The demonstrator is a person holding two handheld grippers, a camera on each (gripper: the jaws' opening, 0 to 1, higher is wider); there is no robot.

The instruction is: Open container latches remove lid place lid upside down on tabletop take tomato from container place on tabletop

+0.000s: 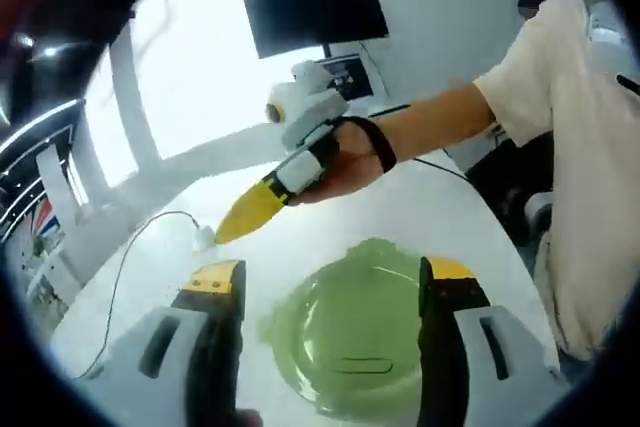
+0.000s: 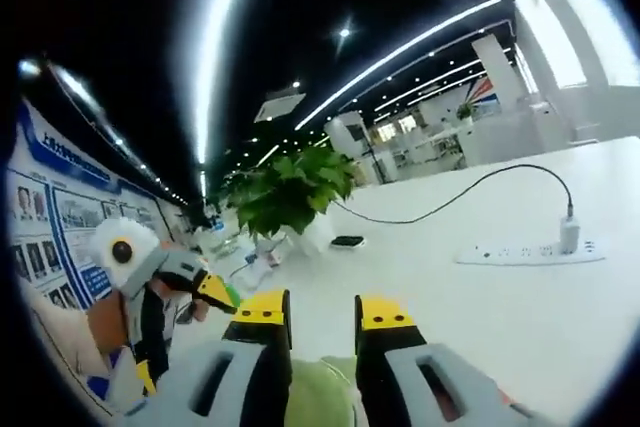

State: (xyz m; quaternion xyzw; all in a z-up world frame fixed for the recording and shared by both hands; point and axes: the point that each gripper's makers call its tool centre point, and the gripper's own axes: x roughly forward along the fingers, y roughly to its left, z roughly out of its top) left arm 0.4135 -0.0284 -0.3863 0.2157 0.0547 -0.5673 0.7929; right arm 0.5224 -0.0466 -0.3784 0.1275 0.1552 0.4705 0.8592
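Observation:
A round, translucent green container [image 1: 350, 332] lies on the white tabletop [image 1: 430, 207]; what is inside it is too hazy to make out. My left gripper [image 1: 330, 273] hangs over it, open wide, with a yellow-tipped jaw on either side of the green round. My right gripper [image 1: 232, 227], held by a person's hand [image 1: 345, 162], points down at the table just beyond the container's far left rim. In the right gripper view, the right gripper [image 2: 323, 309] has its jaws a narrow gap apart with nothing between them. A green edge of the container [image 2: 320, 397] shows below, and the left gripper [image 2: 180, 332] is at the left.
A white power strip [image 2: 525, 252] with a plug and a black cable [image 2: 450, 197] lies on the table. A potted plant [image 2: 290, 192] and a small dark flat object [image 2: 348, 241] stand farther off. A monitor [image 1: 315, 12] sits at the table's far side, near the person's torso [image 1: 580, 177].

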